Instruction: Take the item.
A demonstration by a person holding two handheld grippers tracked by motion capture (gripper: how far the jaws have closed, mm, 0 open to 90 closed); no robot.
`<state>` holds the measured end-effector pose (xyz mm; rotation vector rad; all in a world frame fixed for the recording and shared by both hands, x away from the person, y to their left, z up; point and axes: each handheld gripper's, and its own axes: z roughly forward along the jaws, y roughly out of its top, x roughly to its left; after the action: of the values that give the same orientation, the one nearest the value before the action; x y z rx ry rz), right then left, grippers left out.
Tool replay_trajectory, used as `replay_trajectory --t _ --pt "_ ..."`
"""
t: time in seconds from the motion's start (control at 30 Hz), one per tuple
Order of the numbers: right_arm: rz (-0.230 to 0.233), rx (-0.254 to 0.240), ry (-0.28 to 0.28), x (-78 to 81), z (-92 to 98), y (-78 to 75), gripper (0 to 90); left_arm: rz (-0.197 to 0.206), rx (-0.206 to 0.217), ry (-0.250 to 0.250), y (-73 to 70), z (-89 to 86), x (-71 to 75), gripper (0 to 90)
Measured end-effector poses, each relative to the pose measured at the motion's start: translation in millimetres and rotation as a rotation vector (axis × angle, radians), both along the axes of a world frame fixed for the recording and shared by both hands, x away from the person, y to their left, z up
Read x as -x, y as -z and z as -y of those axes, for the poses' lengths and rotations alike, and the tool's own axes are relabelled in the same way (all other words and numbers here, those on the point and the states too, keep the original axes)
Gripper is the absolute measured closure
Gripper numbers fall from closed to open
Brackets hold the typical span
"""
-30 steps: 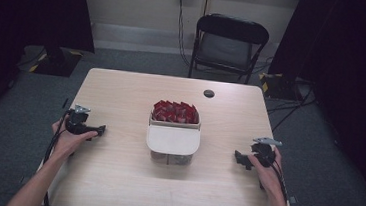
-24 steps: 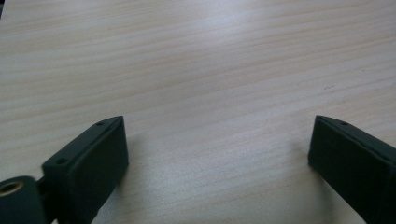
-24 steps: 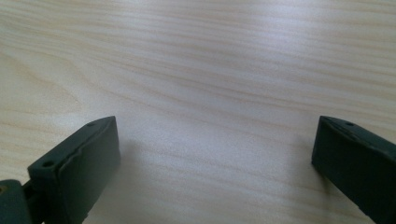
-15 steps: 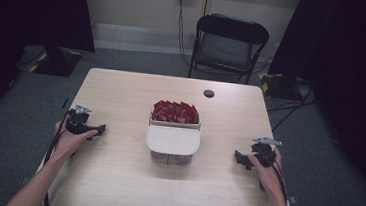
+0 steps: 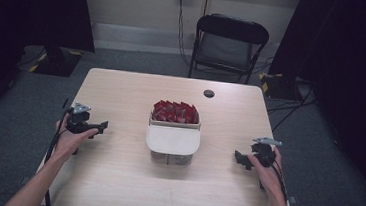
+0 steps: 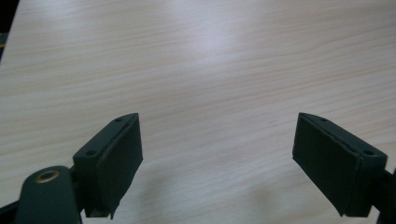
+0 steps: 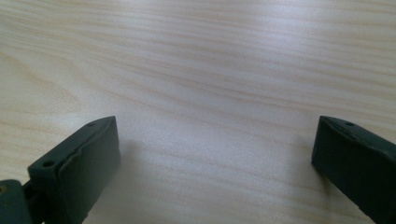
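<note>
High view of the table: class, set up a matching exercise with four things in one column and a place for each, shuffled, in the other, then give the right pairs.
Things
1. left hand-held gripper
2. right hand-held gripper
3. box of red packets
4. black folding chair

Places
A. middle of the table
B. on the floor beyond the table's far edge
C. near the table's right edge
D. near the table's left edge

Pairs: 1-D, 2-C, 3-A, 4-B
</note>
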<state>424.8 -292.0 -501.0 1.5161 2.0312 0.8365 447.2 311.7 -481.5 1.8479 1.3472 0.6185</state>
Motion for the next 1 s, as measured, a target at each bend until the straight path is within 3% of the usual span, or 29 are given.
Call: replay_trajectory --t 0.43,1.0 --pt "0.000 0.000 0.000 0.0 0.0 0.0 0.5 0.072 0.083 0.078 -16.9 23.7 9.4 15.7" --pt "0.000 0.000 0.000 0.0 0.0 0.0 0.5 0.130 0.097 0.116 -32.0 34.4 17.4 16.8"
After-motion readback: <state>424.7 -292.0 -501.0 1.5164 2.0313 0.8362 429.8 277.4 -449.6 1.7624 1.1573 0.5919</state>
